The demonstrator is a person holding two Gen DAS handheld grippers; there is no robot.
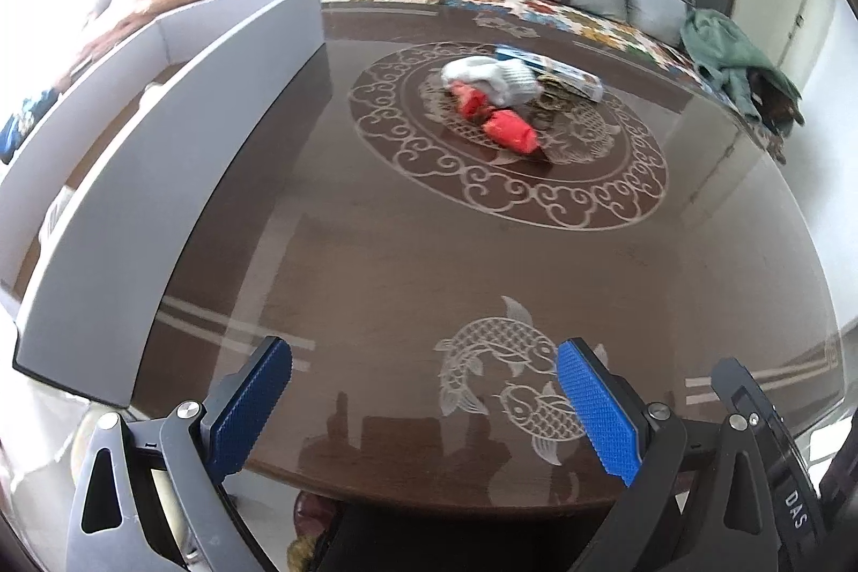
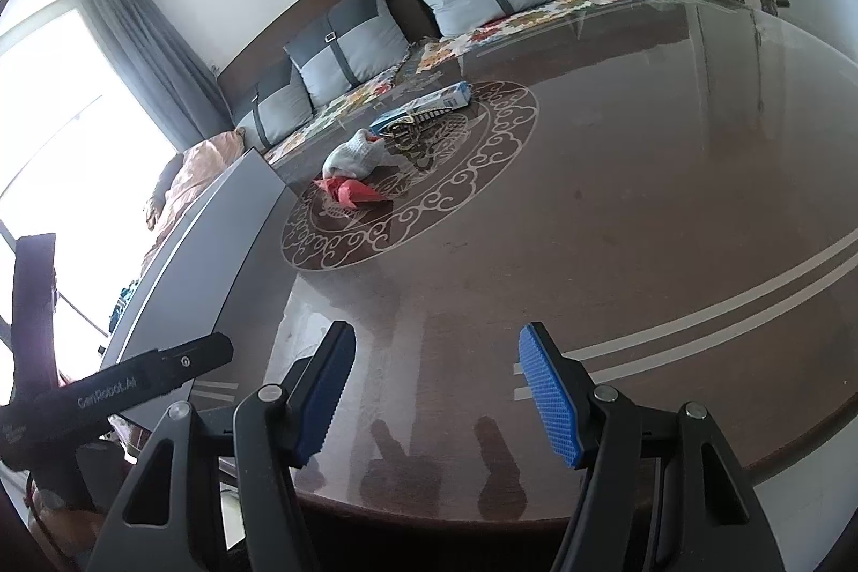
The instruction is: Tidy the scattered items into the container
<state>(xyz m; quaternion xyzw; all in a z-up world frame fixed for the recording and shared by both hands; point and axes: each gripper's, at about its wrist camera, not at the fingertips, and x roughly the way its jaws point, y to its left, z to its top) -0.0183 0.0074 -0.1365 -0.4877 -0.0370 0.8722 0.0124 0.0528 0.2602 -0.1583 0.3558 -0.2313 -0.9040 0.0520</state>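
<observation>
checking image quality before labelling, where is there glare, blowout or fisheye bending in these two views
Left wrist view: the table shines with pale reflections, the container wall bows, and the pile with the white sock stays fairly sharp. Right wrist view: the window is blown out white, and the table stripes curve.

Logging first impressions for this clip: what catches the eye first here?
A small heap at the middle of the dark table: red packets, a white sock, a blue-and-white box. A grey container stands along the table's left. Both grippers, left and right, hover open and empty near the front edge.
</observation>
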